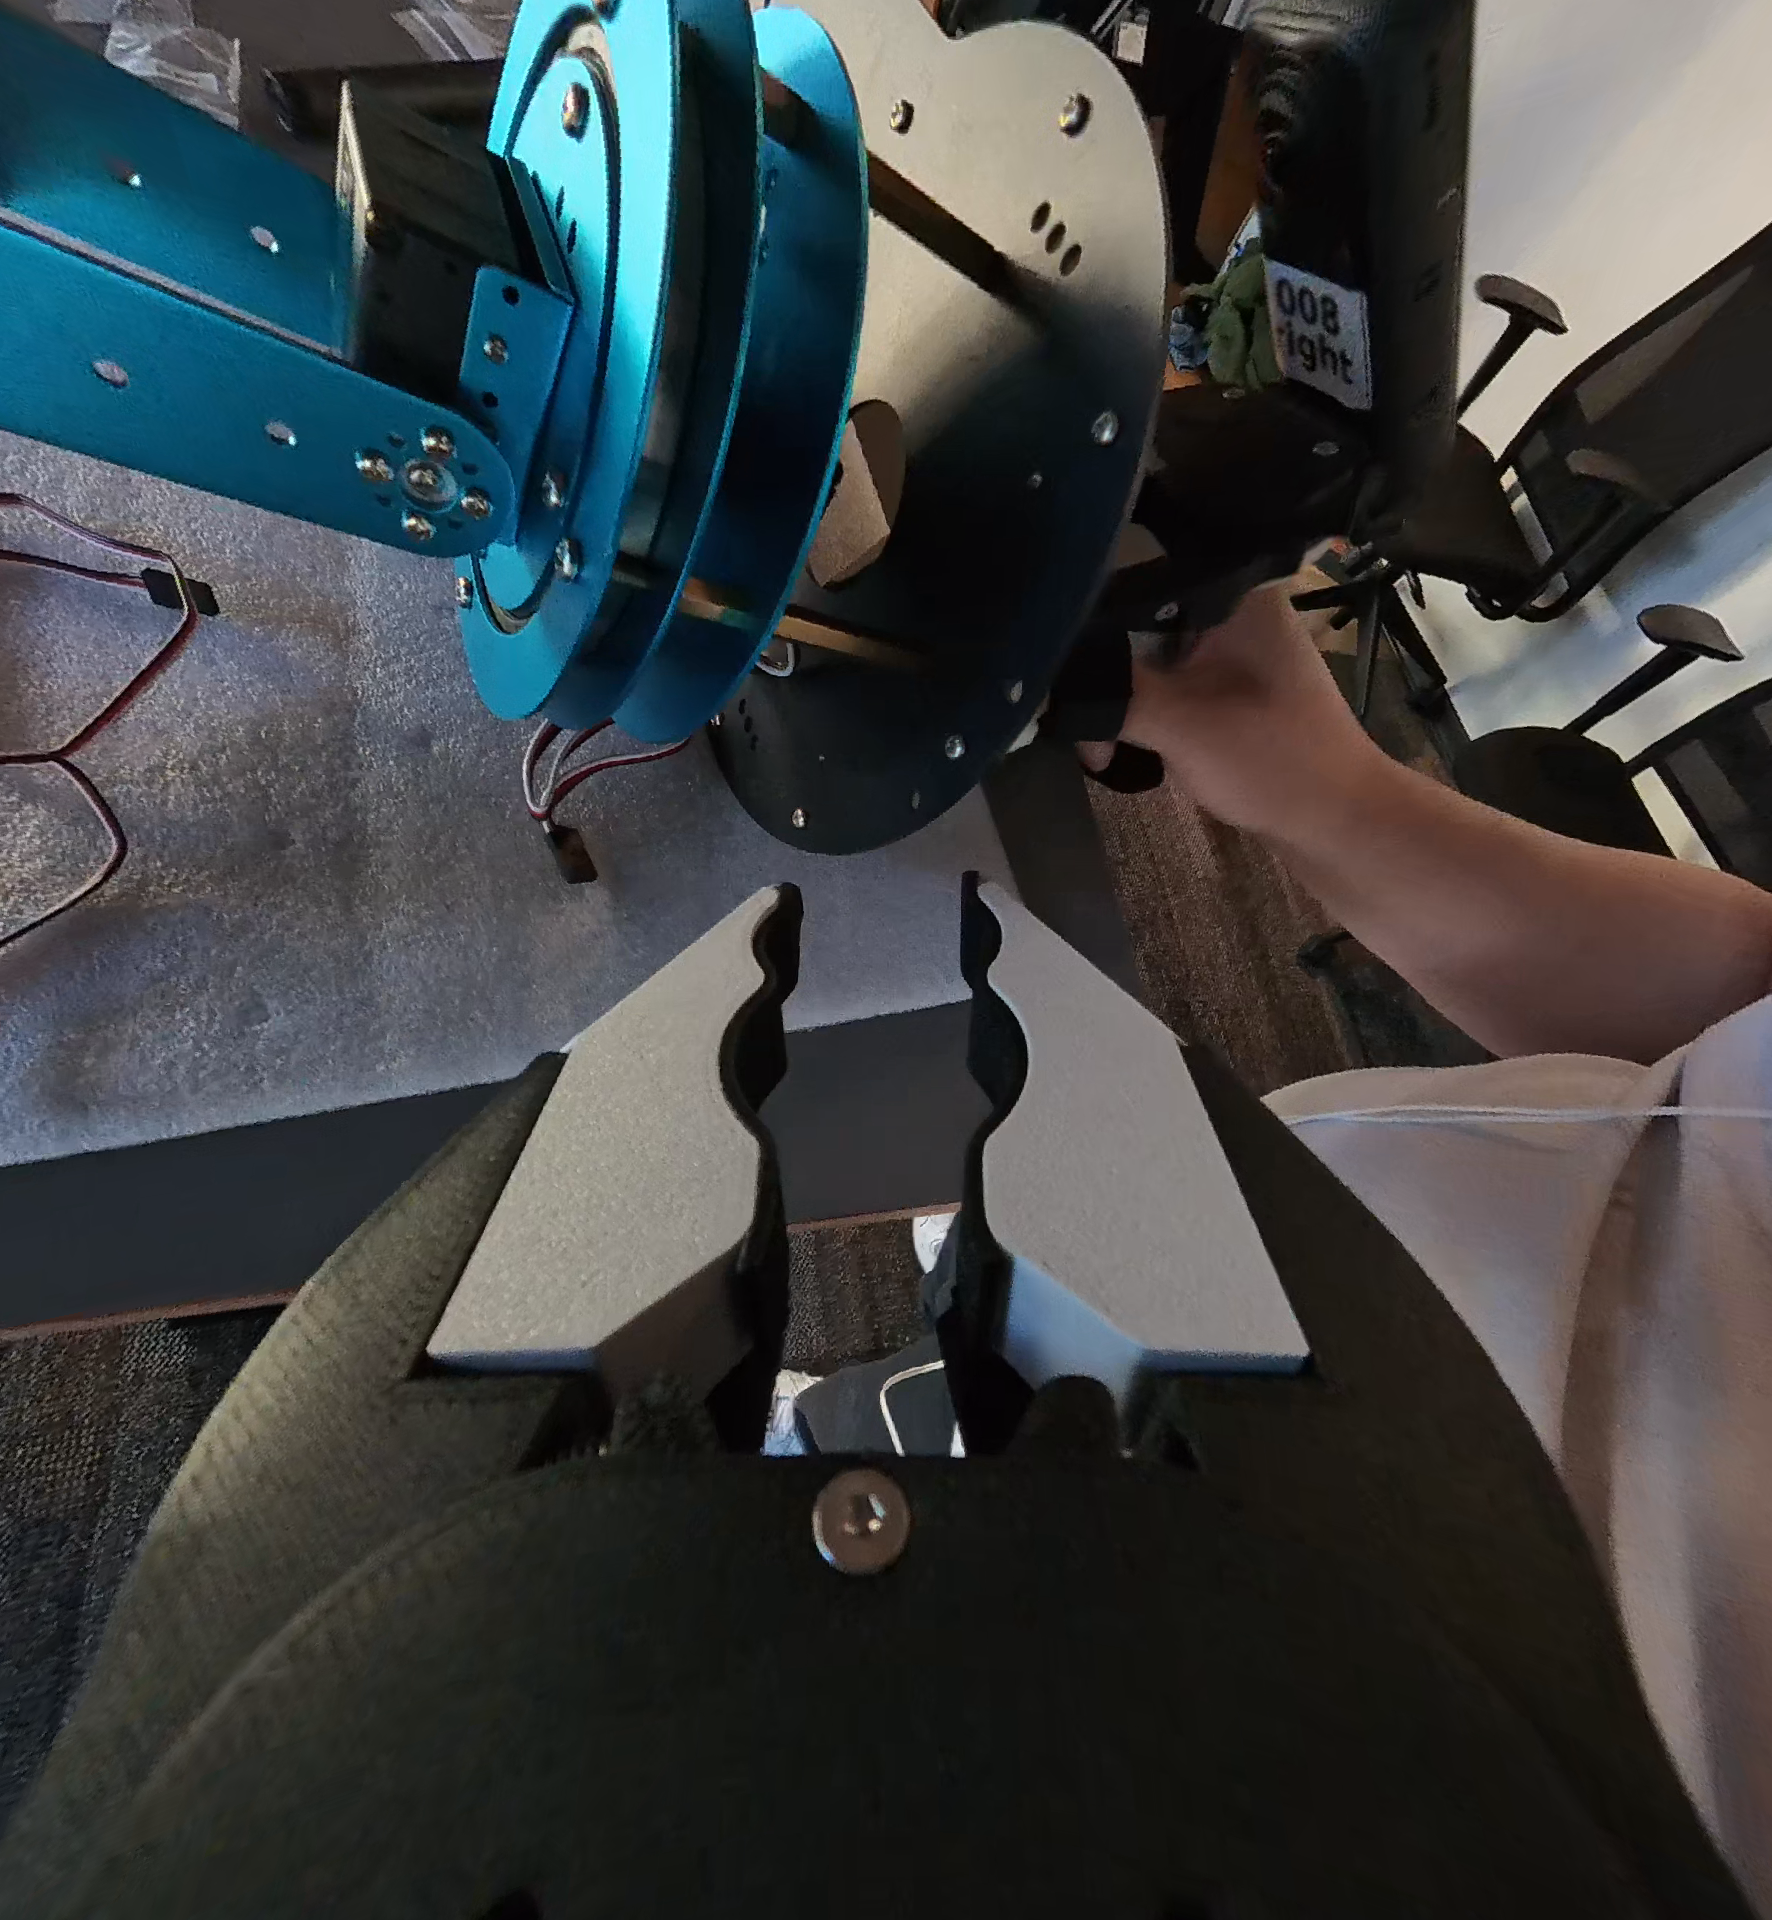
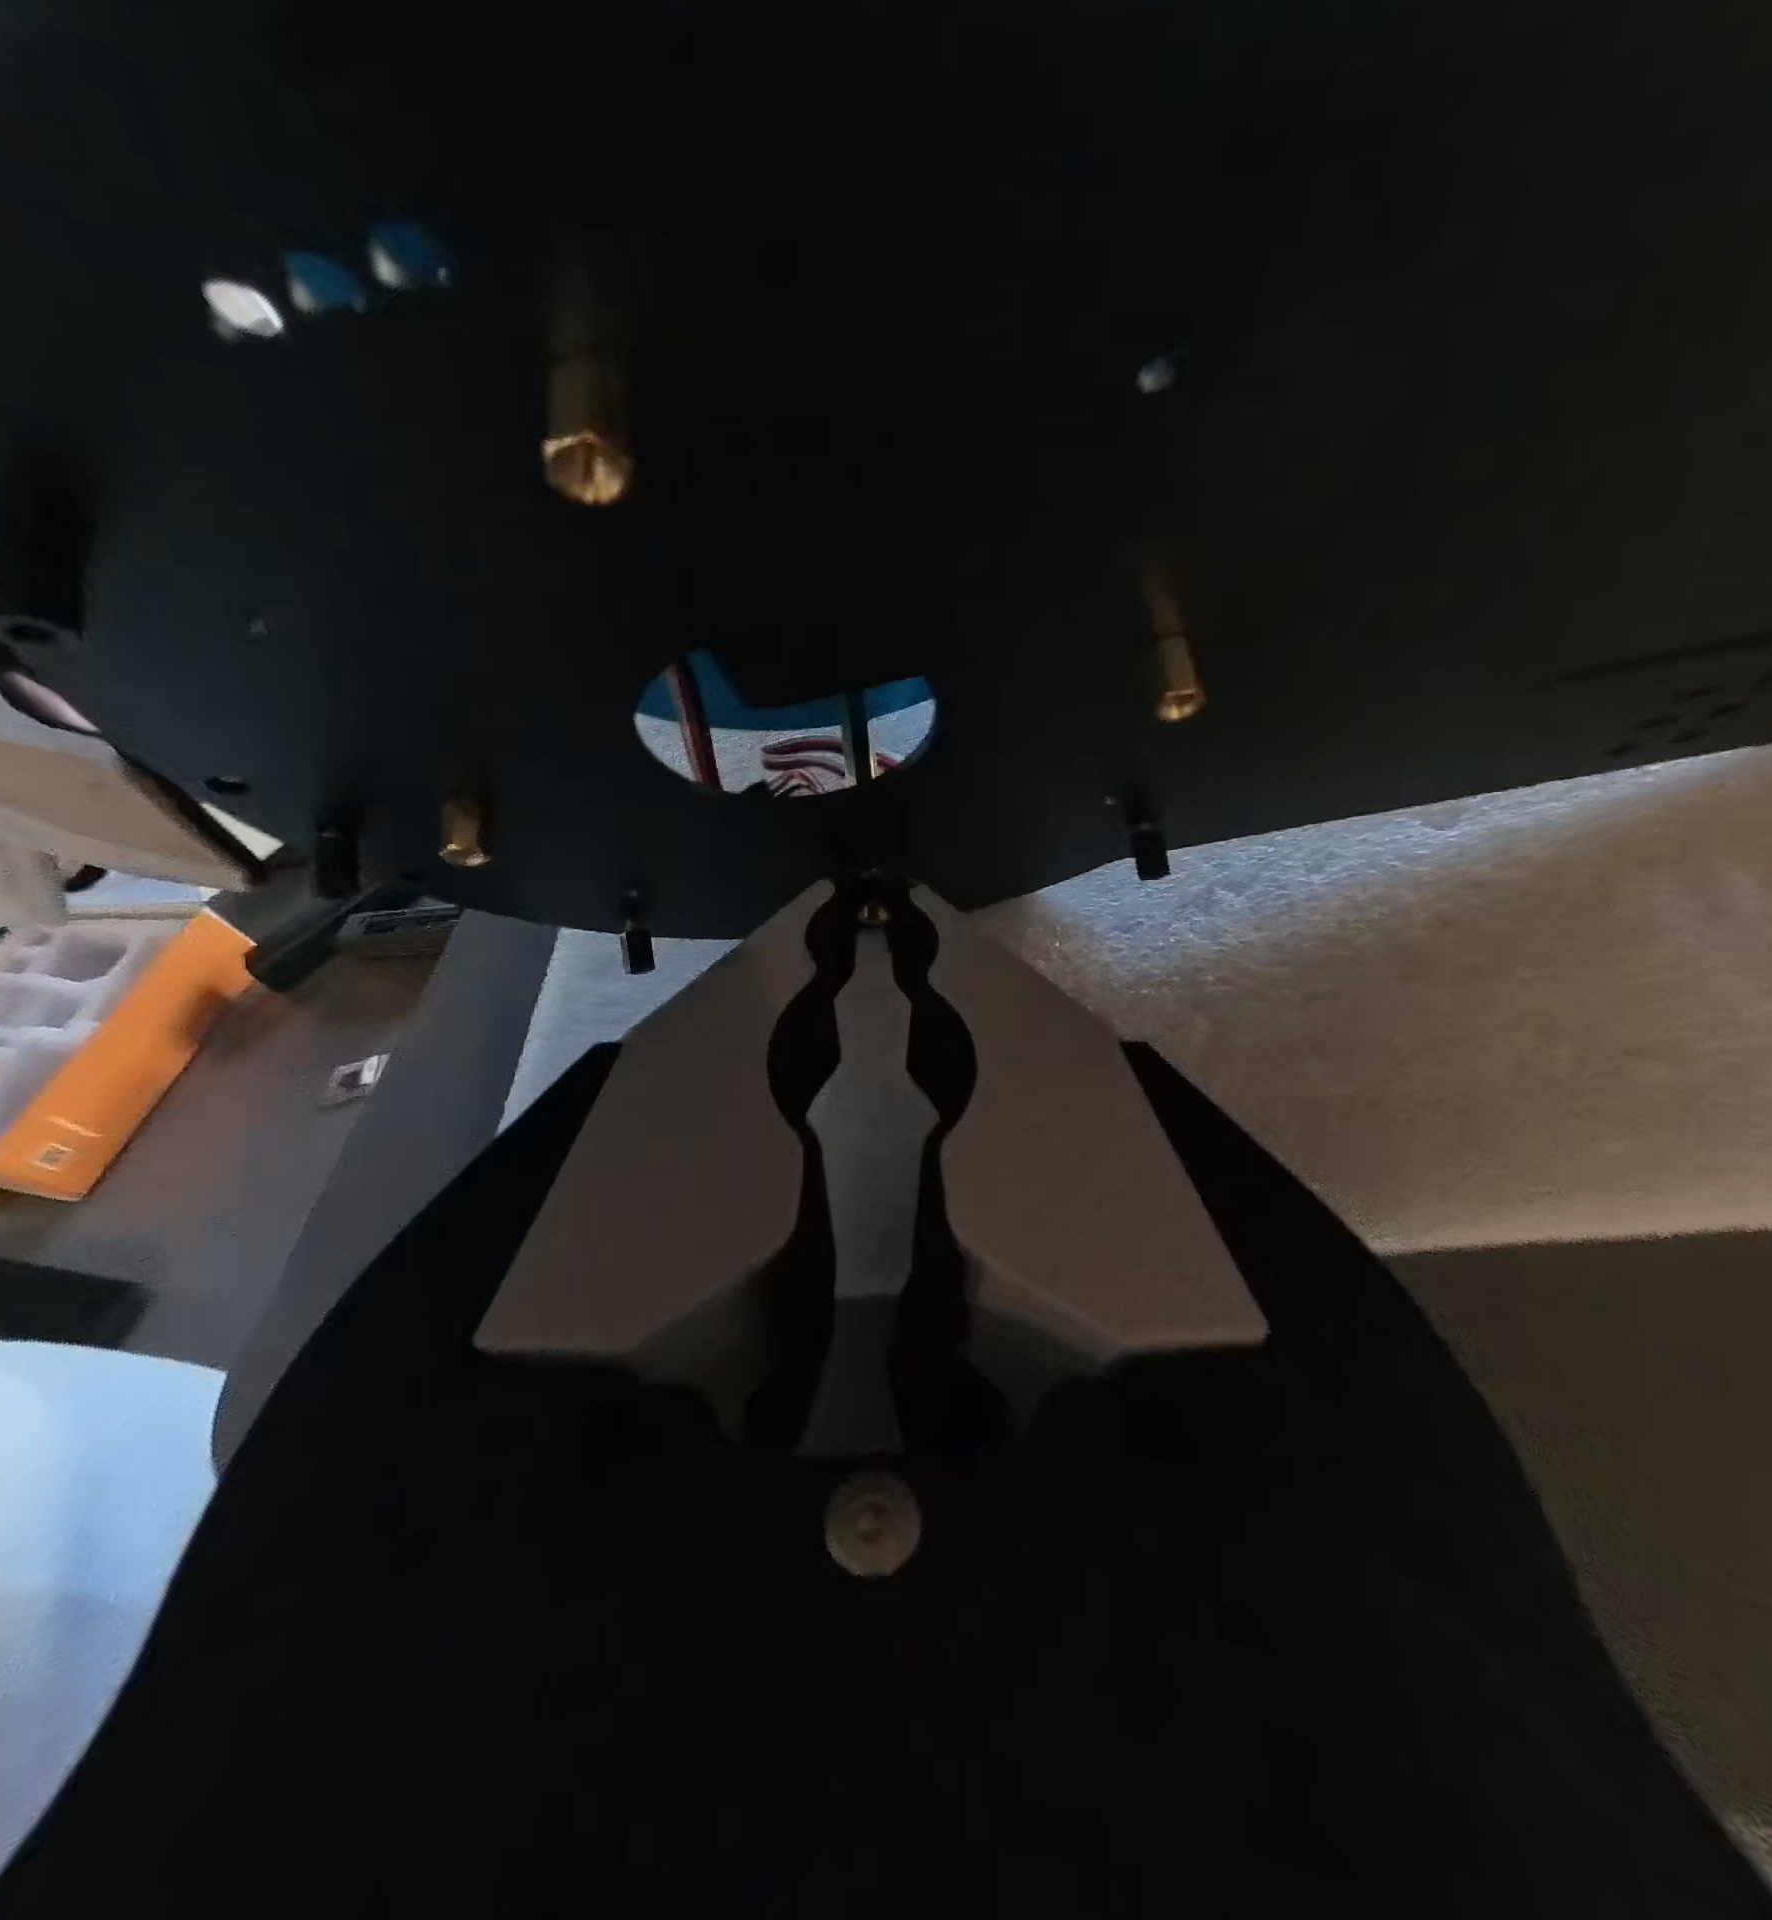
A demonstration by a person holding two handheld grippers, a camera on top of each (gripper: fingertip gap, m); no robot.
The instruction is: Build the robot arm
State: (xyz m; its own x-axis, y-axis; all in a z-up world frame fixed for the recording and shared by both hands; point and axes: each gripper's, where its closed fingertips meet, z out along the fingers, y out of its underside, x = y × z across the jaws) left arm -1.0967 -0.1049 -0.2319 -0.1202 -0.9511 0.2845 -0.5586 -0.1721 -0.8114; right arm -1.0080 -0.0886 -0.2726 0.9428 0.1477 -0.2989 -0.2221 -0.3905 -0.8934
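Note:
A blue metal robot arm [image 1: 186, 343] with blue turntable discs [image 1: 653, 364] is fixed to a round black base plate [image 1: 1017, 364]. The assembly is tipped on its side above a grey foam mat [image 1: 290, 831]. My left gripper [image 1: 877, 894] is open and empty, just below the plate's lower rim and not touching it. My right gripper [image 2: 869, 902] is shut on the rim of the black plate [image 2: 965, 416], beside a small brass fitting. The plate's underside shows brass standoffs [image 2: 586, 447] and a centre hole [image 2: 788, 727]. The right gripper's black body [image 1: 1381, 156] and the person's hand [image 1: 1225, 707] show behind the plate.
Loose servo wires [image 1: 30, 769] lie on the mat at left, and more hang under the discs [image 1: 570, 790]. The table's dark front edge [image 1: 238, 1195] runs below. An orange box with white foam compartments [image 2: 82, 1039] sits at left. Office chairs [image 1: 1692, 416] stand at right. My hands' fingertips stand some 10 cm from each other.

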